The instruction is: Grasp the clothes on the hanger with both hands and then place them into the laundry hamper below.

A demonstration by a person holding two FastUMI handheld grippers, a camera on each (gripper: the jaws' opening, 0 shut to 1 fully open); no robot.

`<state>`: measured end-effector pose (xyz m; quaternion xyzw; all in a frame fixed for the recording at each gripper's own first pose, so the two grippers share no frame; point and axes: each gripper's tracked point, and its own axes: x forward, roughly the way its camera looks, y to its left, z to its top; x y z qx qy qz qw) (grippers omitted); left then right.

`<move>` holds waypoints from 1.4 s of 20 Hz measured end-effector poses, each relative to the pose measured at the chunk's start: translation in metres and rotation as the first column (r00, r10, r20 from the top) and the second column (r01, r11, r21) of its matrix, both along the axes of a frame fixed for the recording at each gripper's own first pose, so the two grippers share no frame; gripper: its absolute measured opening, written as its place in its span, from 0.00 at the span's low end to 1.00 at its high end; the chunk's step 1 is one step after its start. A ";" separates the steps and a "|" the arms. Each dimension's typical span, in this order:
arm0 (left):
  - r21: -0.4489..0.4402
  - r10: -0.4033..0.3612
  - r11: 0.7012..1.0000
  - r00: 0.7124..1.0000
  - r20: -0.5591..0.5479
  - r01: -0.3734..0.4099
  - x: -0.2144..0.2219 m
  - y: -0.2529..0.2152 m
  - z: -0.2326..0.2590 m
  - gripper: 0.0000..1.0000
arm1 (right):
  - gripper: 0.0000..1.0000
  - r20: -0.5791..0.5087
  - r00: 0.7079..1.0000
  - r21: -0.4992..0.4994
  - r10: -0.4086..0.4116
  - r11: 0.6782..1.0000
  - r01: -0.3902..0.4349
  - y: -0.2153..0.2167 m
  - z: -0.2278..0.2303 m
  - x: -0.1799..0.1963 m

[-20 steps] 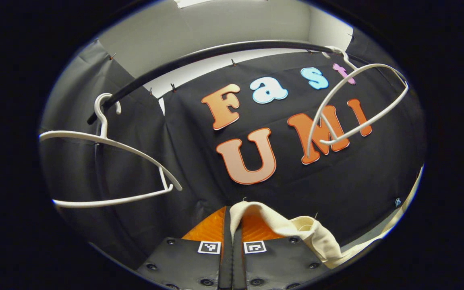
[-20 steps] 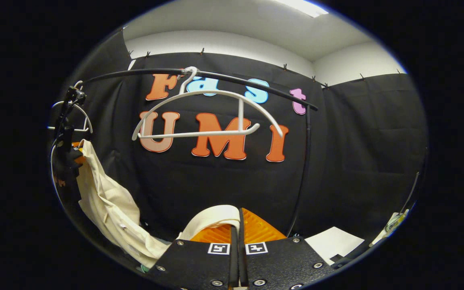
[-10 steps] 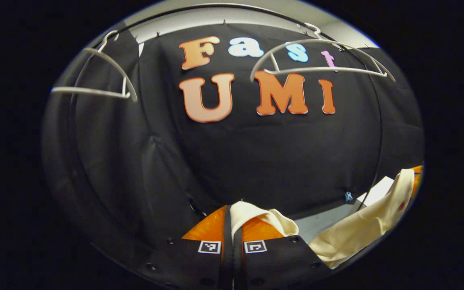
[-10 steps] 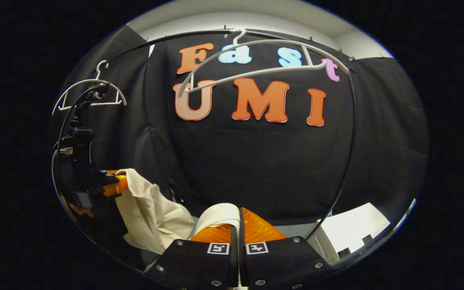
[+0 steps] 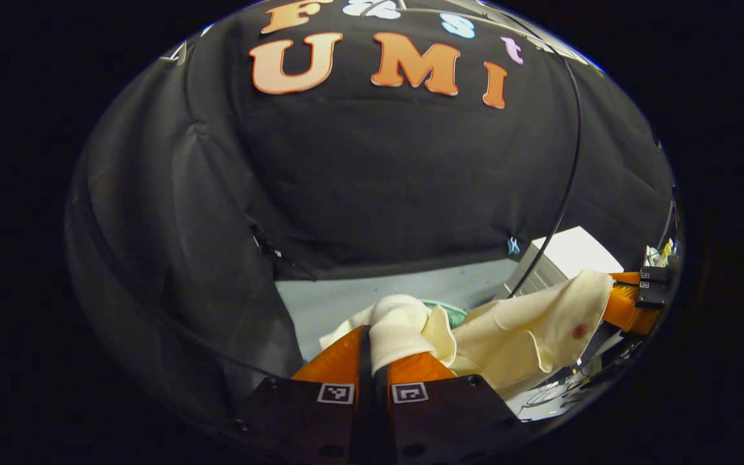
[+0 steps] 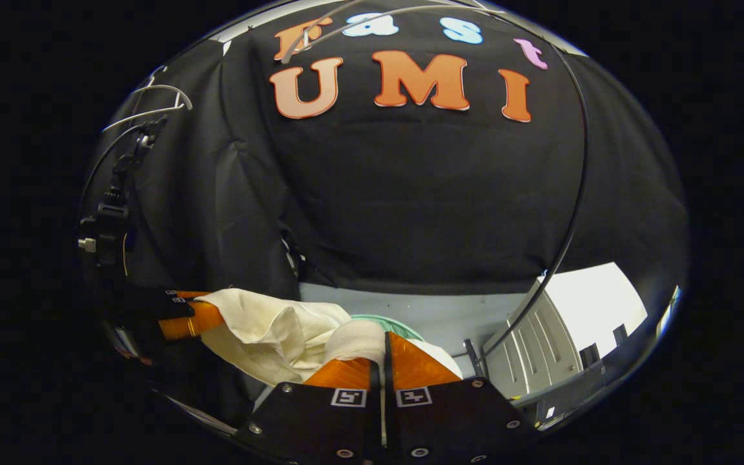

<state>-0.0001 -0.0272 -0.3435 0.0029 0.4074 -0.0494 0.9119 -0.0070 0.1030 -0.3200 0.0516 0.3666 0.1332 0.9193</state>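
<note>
A cream garment (image 5: 527,329) hangs stretched between both grippers. In the left gripper view my left gripper (image 5: 372,339) is shut on a bunched fold of it, and the cloth runs right to my right gripper (image 5: 627,303). In the right gripper view my right gripper (image 6: 385,349) is shut on another fold, with the garment (image 6: 268,323) sagging left to the left gripper (image 6: 181,316). A green rim (image 6: 378,318) peeks out just behind the cloth, low over the pale floor; it shows as a green rim (image 5: 453,311) in the left gripper view too. I cannot tell whether it is the hamper.
Bare white hangers (image 6: 152,106) stay on the black rail high up, another hanger (image 6: 346,16) at the top edge. The rack's black upright (image 6: 572,213) curves down on the right. A white cabinet (image 6: 578,310) stands at the lower right.
Both grippers have come down with the garment. The hangers and rail have slid up toward the top edge, and the floor, green rim and cabinet have come into sight.
</note>
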 end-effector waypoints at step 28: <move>-0.004 0.057 0.998 0.987 -0.147 -0.058 -0.060 0.015 -0.029 0.99 | 0.93 -0.193 0.981 -0.006 -0.003 1.000 0.001 0.006 -0.050 -0.069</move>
